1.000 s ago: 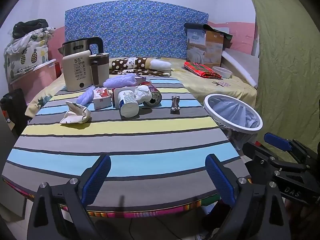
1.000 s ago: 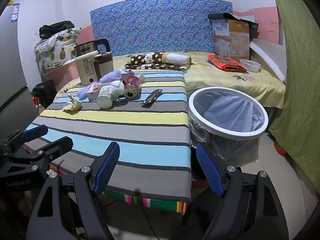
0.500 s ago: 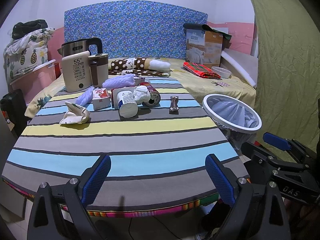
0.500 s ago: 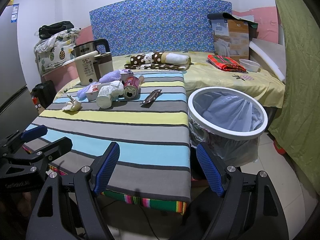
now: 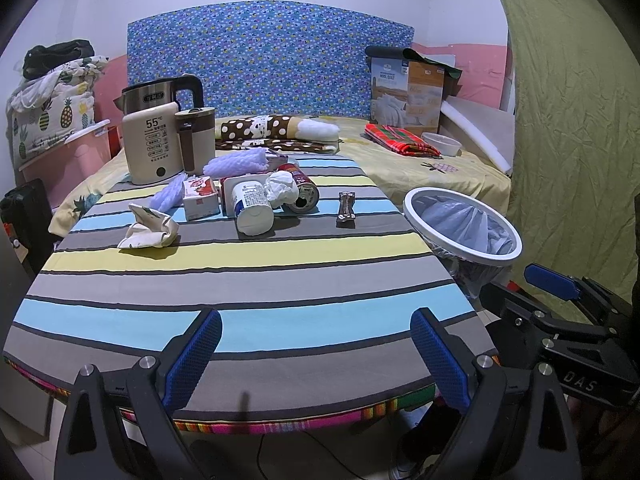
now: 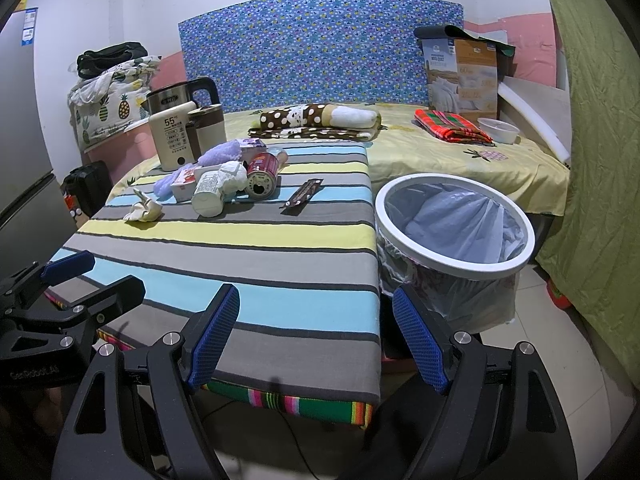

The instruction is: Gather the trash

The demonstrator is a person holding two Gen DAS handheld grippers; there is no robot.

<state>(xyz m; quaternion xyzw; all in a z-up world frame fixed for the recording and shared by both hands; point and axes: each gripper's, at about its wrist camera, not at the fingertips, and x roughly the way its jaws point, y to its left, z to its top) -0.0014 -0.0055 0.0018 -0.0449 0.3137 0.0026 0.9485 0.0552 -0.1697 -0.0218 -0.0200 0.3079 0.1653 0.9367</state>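
Note:
Trash lies at the far end of the striped table (image 5: 248, 280): a crumpled paper cup (image 5: 148, 228), a small red-and-white carton (image 5: 200, 198), a white bottle on its side (image 5: 252, 208), a tissue wad (image 5: 282, 190), a red can on its side (image 5: 302, 192), a brown wrapper (image 5: 346, 210) and purple foam netting (image 5: 236, 162). A white-rimmed bin with a plastic liner (image 6: 454, 226) stands right of the table. My left gripper (image 5: 316, 354) is open and empty above the table's near edge. My right gripper (image 6: 320, 334) is open and empty by the near right corner.
A beige kettle (image 5: 154, 144) and a brown mug (image 5: 196, 140) stand at the table's far left. A bed (image 6: 460, 152) with a box, folded cloths and a bowl lies behind. A green curtain (image 6: 592, 120) hangs at the right. A fridge (image 6: 20, 160) stands at the left.
Both views have shifted only slightly; both grippers stay open and empty, and nothing on the table has moved.

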